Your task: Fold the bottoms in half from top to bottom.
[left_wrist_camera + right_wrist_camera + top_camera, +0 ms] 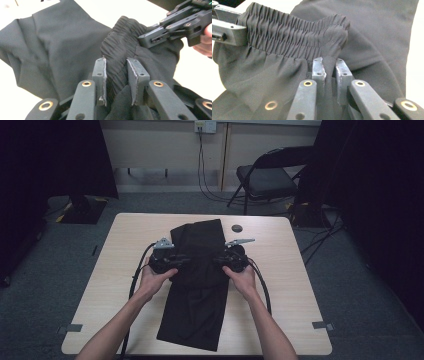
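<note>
A black garment with a gathered elastic waistband (294, 30) lies lengthwise down the middle of the light wooden table (290, 285). Its upper part is folded, and the waistband is lifted between my two grippers. My left gripper (116, 61) is shut on a bunch of the waistband cloth (120, 40). My right gripper (329, 61) is shut on the cloth just under the other end of the band. In the high view the left gripper (175, 262) and the right gripper (222, 260) face each other across the garment (197, 285).
A small dark round object (237, 228) lies on the table beyond the garment. A black folding chair (265, 180) stands behind the table at the right. Dark curtains hang at both sides, and cables run over the floor at the back.
</note>
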Demonstrator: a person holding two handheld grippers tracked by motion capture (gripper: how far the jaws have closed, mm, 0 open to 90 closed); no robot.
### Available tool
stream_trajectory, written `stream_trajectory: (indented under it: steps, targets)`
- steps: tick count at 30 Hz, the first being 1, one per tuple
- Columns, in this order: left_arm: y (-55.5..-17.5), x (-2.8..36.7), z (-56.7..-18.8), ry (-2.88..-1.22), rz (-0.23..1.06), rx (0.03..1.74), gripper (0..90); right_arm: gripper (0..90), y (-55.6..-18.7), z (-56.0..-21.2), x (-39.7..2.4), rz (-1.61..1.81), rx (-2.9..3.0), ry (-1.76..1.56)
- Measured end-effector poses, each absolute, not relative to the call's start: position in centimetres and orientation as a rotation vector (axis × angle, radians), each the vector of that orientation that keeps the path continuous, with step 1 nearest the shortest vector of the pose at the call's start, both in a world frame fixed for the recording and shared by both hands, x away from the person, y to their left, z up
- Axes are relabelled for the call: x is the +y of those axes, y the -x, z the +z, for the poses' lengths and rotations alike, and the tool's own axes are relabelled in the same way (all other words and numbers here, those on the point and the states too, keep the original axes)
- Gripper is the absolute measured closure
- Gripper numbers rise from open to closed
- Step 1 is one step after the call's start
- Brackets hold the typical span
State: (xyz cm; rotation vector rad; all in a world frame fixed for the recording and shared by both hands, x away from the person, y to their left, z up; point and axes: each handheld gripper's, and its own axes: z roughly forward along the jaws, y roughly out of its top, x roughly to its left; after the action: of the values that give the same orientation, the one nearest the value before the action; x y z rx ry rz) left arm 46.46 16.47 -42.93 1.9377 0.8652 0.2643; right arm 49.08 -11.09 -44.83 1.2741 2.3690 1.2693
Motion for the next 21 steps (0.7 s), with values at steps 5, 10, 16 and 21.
stream_trajectory:
  steps: [5, 10, 16, 21]
  targets:
    - [-45.3, 16.7, -39.1, -1.888, 0.317, 0.78, 71.4, 81.7, -47.7, -41.5, -11.2, 1.364, 2.315, -1.196]
    - [-44.3, 17.4, -35.6, -1.811, 0.359, 0.729, 72.0, 82.2, -46.5, -37.5, -11.7, 1.487, 2.243, -1.131]
    - [-42.0, 18.0, -31.9, -1.736, 0.374, 0.639, 72.2, 82.5, -44.2, -32.9, -12.1, 1.607, 2.154, -1.037]
    - [-38.4, 18.1, -33.8, -1.828, 0.307, 0.592, 71.7, 80.4, -40.8, -33.3, -12.4, 1.544, 2.269, -0.935]
